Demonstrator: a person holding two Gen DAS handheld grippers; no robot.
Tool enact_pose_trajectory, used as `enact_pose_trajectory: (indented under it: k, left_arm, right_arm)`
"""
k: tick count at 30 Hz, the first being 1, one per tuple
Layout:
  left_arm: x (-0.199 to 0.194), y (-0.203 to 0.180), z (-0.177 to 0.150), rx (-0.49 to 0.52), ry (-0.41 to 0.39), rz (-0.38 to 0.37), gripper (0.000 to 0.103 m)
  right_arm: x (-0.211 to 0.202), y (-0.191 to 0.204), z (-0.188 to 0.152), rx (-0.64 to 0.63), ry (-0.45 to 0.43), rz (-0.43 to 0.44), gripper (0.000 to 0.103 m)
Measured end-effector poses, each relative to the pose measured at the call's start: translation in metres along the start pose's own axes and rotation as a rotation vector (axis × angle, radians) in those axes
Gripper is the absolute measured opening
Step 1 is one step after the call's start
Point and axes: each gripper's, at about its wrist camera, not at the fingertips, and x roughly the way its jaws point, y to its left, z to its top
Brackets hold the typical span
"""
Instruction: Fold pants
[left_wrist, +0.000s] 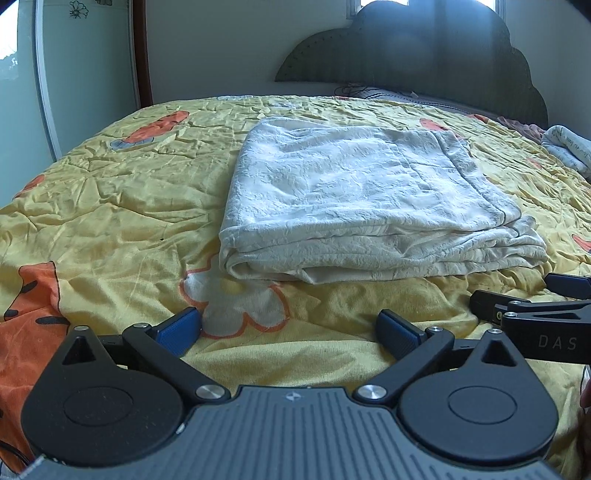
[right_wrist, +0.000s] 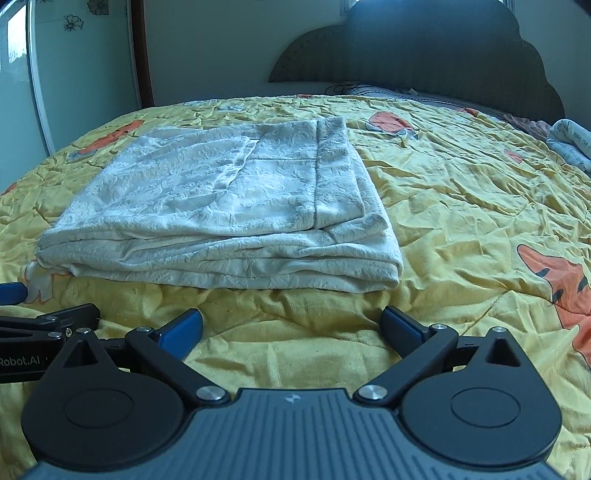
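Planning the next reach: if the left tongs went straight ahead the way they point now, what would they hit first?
Probably the near folded edge of the white pants. The left tongs are open and empty, with only bare yellow bedspread between; depth is uncertain.

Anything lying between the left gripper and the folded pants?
Nothing but bare yellow quilt between the open left gripper and the folded pants, per the left wrist view.

left gripper (left_wrist: 290, 328): black linkage arms, blue ribbed pads (left_wrist: 181, 330), silver screws, grey grooved body | right gripper (right_wrist: 291, 328): same build; white "DAS" lettering at right edge of left view, "Robot.AI" at left edge of right view
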Motion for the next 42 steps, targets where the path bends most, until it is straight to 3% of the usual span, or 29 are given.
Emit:
enact_pose_trajectory:
  k: [42]
  left_arm:
    - [-0.0027, 0.0019, -0.0013, -0.008, -0.002, 0.001, 0.103]
  right_arm:
    - [-0.0020, -0.0020, -0.0015, 0.012, -0.007, 0.014, 0.103]
